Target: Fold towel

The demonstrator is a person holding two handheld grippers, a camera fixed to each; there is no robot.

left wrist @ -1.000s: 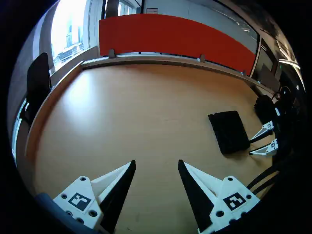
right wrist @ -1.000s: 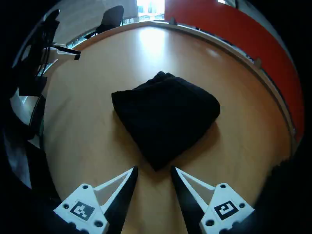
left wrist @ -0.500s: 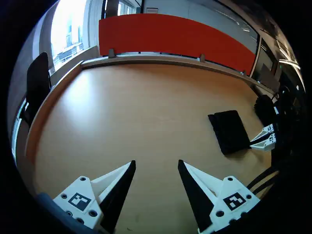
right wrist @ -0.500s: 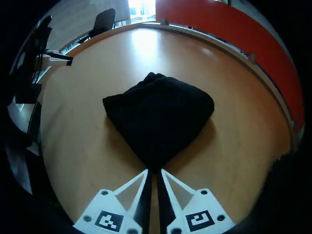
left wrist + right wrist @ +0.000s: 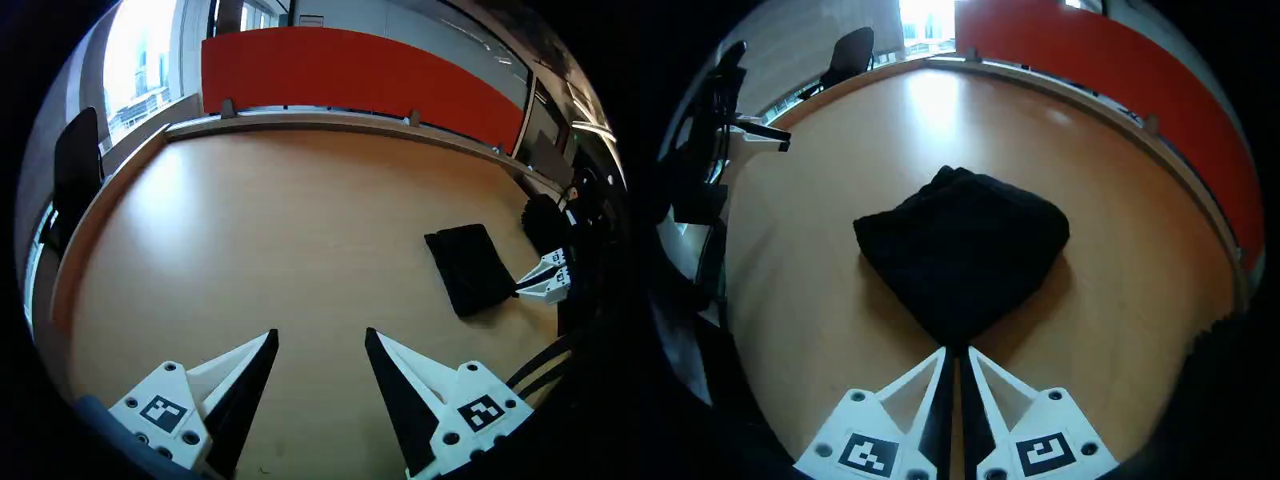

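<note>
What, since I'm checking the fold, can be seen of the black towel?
The black towel is soft, thick-looking cloth folded into a compact, slightly puffy bundle lying on the wooden table. Its nearest corner looks pinched by the shut right gripper. Nothing else touches it.

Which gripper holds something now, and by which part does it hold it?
The right gripper pinches the black towel by its nearest corner, jaws shut on it. The left gripper is open and holds nothing.
</note>
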